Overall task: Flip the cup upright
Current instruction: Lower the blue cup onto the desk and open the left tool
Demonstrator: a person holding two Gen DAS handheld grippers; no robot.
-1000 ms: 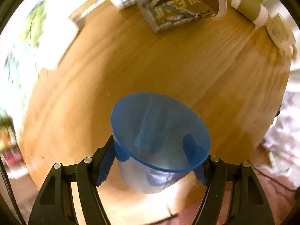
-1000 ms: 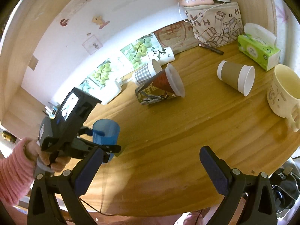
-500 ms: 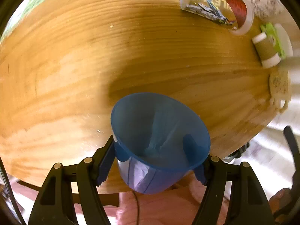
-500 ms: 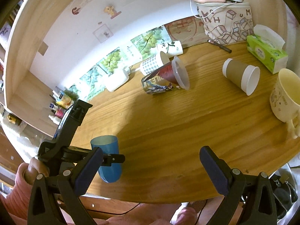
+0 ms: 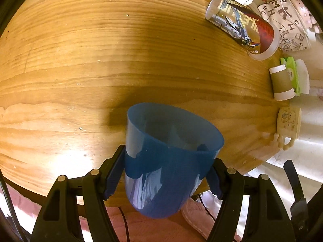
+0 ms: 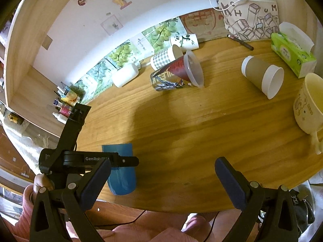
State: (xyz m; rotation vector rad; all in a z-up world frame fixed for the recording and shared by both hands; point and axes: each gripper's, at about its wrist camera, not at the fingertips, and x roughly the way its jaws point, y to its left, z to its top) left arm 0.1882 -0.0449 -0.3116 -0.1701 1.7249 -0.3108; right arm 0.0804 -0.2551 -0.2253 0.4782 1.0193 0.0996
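Observation:
My left gripper (image 5: 167, 171) is shut on a translucent blue plastic cup (image 5: 169, 161), mouth up, held at the near edge of the wooden table (image 5: 101, 60). The right wrist view shows the same blue cup (image 6: 121, 169) upright in the left gripper (image 6: 113, 159), at the table's near left edge; whether its base touches the wood I cannot tell. My right gripper (image 6: 161, 181) is open and empty, low over the table's front edge.
Lying on their sides: a printed clear cup (image 6: 177, 74), a brown paper cup (image 6: 262, 76), a checked cup (image 6: 165, 57), a white panda cup (image 6: 184, 41). A cream mug (image 6: 308, 104) stands right. A tissue pack (image 6: 292, 52) and a patterned bag (image 6: 250, 16) sit at the back.
The left gripper has turned the blue cup from tilted to mouth-up and carried it toward the table's near edge. The right gripper has stayed open.

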